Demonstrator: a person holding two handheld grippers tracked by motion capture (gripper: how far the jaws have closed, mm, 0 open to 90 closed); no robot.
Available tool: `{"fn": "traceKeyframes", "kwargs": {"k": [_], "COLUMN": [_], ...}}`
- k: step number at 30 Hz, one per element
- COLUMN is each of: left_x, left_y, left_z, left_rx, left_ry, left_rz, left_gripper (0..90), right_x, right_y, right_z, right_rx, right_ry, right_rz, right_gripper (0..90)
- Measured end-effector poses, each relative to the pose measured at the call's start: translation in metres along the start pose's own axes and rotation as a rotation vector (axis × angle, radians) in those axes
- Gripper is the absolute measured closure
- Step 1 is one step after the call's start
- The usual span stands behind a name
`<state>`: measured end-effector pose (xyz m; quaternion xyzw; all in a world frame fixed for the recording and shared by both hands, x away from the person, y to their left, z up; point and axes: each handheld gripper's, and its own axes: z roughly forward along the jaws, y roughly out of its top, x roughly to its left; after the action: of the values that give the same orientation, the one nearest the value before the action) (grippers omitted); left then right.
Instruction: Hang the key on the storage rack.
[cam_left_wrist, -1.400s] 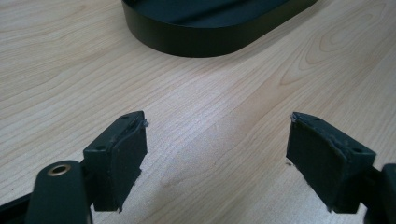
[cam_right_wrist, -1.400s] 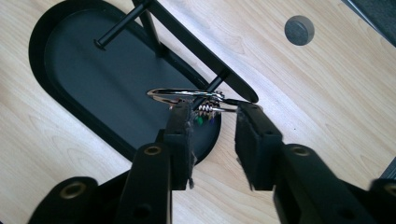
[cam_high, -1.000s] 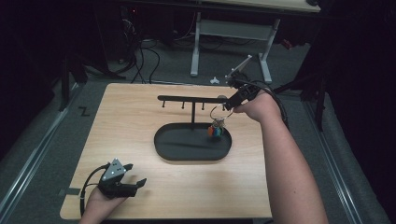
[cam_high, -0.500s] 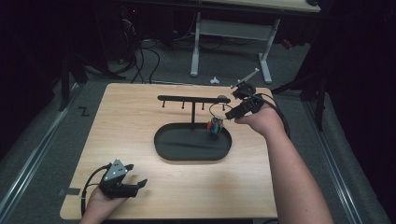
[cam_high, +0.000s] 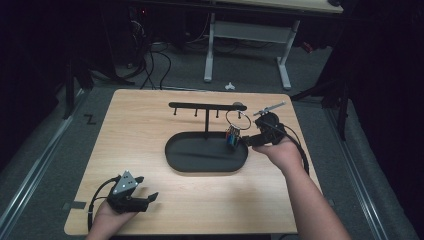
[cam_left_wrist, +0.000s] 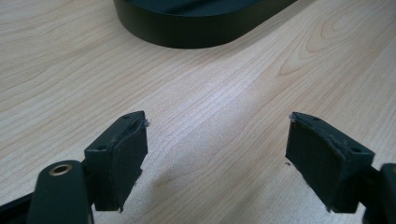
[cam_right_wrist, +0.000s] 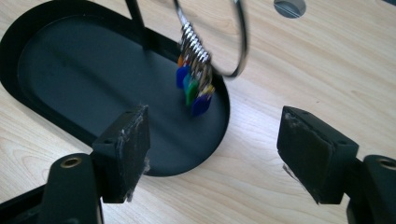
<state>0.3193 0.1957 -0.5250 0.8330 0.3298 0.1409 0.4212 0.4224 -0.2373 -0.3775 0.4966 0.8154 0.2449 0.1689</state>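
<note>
At the counter's (cam_high: 140, 125) 7 o'clock corner the left claw (cam_high: 147, 187) lies low, level and wide, holding nothing. The right claw (cam_high: 246, 140), just opening, gapes empty at the tray's (cam_high: 172, 155) 3 o'clock end, beside the hanging key ring (cam_high: 235, 127). Beyond lie grey floor and cables (cam_high: 150, 65).

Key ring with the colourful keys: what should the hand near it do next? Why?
Probably ease the right gripper back, clear of the key ring. Its jaws have just been opening, nothing between them, and the ring seems to hang from the stand, keys above the tray, so it looks let go.
</note>
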Motion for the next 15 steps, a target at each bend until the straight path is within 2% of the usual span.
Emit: {"fn": "traceKeyframes", "kwargs": {"k": [2,4,5,8,11,15], "left_x": [0.0,-0.001,-0.001,-0.001,-0.001,-0.002], "left_y": [0.0,0.0,0.0,0.0,0.0,0.0], "left_z": [0.0,0.0,0.0,0.001,0.002,0.003], "left_rx": [0.003,0.007,0.008,0.008,0.012,0.016], "left_ry": [-0.001,0.0,0.0,0.003,0.002,0.003], "left_rz": [0.004,0.008,0.009,0.011,0.012,0.021], "left_gripper": [21.3,21.3,21.4,21.5,21.4,21.5], "right_x": [0.003,0.008,0.01,0.016,0.023,0.031], "right_y": [-0.009,-0.02,-0.026,-0.044,-0.064,-0.091], "right_z": [0.004,0.008,0.011,0.018,0.023,0.03], "right_rx": [-0.012,-0.038,-0.041,-0.068,-0.116,-0.178], "right_ry": [-0.001,-0.029,-0.022,0.006,-0.008,-0.003], "right_rz": [-0.004,-0.022,-0.02,-0.002,0.01,0.043], "right_gripper": [24.0,24.3,24.5,23.5,19.6,16.4]}}
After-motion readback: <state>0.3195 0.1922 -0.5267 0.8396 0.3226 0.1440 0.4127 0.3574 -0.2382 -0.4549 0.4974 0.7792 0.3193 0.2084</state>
